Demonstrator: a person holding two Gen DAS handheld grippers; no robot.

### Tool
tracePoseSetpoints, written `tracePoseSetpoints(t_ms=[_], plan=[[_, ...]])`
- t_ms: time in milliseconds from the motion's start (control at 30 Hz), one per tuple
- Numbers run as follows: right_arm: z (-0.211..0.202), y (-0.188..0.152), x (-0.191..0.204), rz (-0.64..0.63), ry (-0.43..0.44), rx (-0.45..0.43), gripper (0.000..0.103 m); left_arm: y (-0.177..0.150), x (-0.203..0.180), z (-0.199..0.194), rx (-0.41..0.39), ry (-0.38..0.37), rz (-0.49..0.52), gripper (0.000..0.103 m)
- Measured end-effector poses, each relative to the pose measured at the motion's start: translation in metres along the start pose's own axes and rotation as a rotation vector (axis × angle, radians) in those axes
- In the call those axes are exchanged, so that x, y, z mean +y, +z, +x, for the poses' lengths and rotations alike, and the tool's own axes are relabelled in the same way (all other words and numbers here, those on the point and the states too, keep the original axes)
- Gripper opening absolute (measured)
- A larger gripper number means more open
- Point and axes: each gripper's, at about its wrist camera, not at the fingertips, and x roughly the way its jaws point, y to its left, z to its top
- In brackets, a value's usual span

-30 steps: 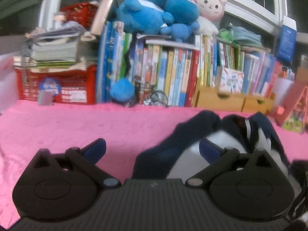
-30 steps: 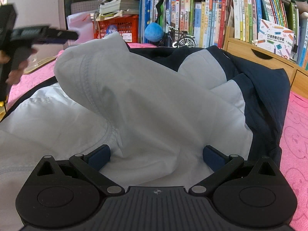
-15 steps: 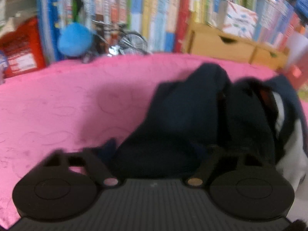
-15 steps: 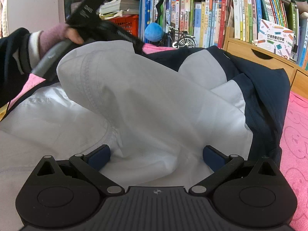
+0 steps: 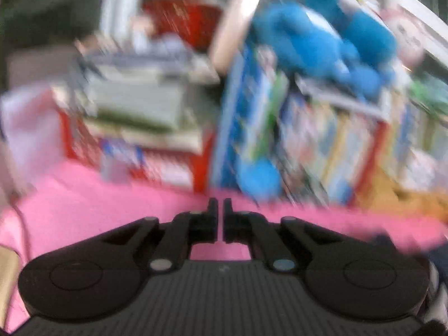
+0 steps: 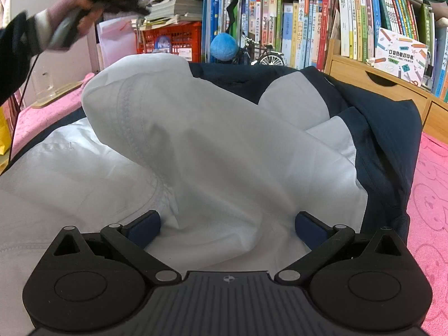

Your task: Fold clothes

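- The left claw (image 5: 220, 218) has just been closing, and now its jaws stand almost together with nothing between them; only the pink cover (image 5: 84, 210) shows through the thin gap.
- Its own view is blurred, and in the right wrist view the person's hand (image 6: 73, 16) holds this claw up high, well apart from the cloth.
- The right claw (image 6: 227, 225) is open wide. Its blue pads (image 6: 144, 228) rest on both sides of a raised white fold and do not press it.
- The garment (image 6: 218, 151), white with navy parts, lies in a loose heap on the pink cover, directly in front of the right claw. Behind it stand the books (image 6: 296, 28) and a red crate (image 6: 179, 37).
- My judgement: the fold is at an early step, because the cloth is bunched and not yet flat.
- The next move probably calls for the left claw to open again and come down to an edge of the garment, while the right claw closes on the fold it frames, so that both can spread the cloth.
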Motion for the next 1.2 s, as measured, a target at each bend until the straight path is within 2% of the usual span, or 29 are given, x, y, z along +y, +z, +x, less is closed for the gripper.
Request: tracePoseSetpoints(t_ms=[33, 100, 167, 200, 267, 300, 333, 433, 467, 500, 533, 567, 600, 633, 733, 833, 900, 1033, 1133, 1200], plan=[[0.000, 0.000, 0.000, -0.001, 0.001, 0.000, 0.103, -0.011, -0.003, 0.002, 0.033, -0.052, 0.011, 0.022], [0.002, -0.002, 0.000, -0.002, 0.002, -0.001, 0.103, -0.031, -0.018, 0.009, 0.093, -0.143, 0.043, 0.033], [0.003, -0.004, 0.000, -0.004, 0.003, -0.002, 0.103, -0.043, -0.052, 0.019, 0.143, -0.203, 0.103, 0.040], [0.005, -0.004, -0.001, -0.003, 0.004, -0.002, 0.103, -0.046, -0.068, 0.025, 0.154, -0.229, 0.135, 0.048], [0.004, -0.005, 0.000, -0.003, 0.005, -0.003, 0.103, -0.051, -0.104, 0.038, 0.174, -0.285, 0.200, 0.072], [0.004, -0.006, 0.000, -0.004, 0.005, -0.003, 0.103, -0.055, -0.121, 0.048, 0.192, -0.313, 0.236, 0.102], [0.004, -0.006, 0.001, -0.002, 0.002, -0.003, 0.103, -0.059, -0.137, 0.057, 0.209, -0.340, 0.272, 0.103], [0.004, -0.005, 0.002, 0.004, -0.006, -0.003, 0.103, -0.089, -0.168, 0.089, 0.267, -0.207, 0.390, 0.100], [0.004, -0.005, 0.003, 0.006, -0.009, -0.003, 0.103, -0.099, -0.178, 0.100, 0.285, -0.163, 0.427, 0.092], [0.004, -0.005, 0.002, 0.008, -0.010, -0.003, 0.103, -0.097, -0.176, 0.099, 0.267, -0.161, 0.389, 0.060], [0.004, -0.005, 0.002, 0.008, -0.009, -0.003, 0.103, -0.095, -0.174, 0.097, 0.250, -0.158, 0.351, 0.041], [0.004, -0.005, 0.003, 0.008, -0.009, -0.002, 0.103, -0.089, -0.169, 0.094, 0.227, -0.108, 0.311, 0.034], [0.004, -0.005, 0.003, 0.008, -0.009, -0.002, 0.103, -0.082, -0.163, 0.089, 0.195, -0.087, 0.289, 0.019], [0.003, -0.005, 0.002, 0.008, -0.007, -0.001, 0.103, -0.074, -0.157, 0.084, 0.162, -0.066, 0.267, 0.012], [0.003, -0.005, 0.002, 0.008, -0.006, 0.000, 0.103, -0.031, -0.119, 0.060, 0.010, 0.046, 0.144, 0.010], [0.003, -0.004, 0.001, 0.009, -0.005, 0.001, 0.103, 0.012, -0.060, 0.045, -0.074, 0.185, -0.055, 0.010], [0.002, -0.005, 0.000, 0.010, -0.004, 0.003, 0.103, 0.022, -0.023, 0.040, -0.090, 0.275, -0.105, 0.010], [0.002, -0.005, 0.001, 0.010, -0.007, 0.003, 0.103, 0.001, 0.031, 0.050, -0.019, 0.447, -0.061, 0.015], [0.003, -0.004, 0.000, 0.011, -0.007, 0.004, 0.103, -0.021, 0.063, 0.059, 0.079, 0.474, -0.190, 0.017], [0.003, -0.004, 0.000, 0.012, -0.006, 0.004, 0.103, -0.032, 0.075, 0.057, 0.101, 0.429, -0.257, 0.019]])
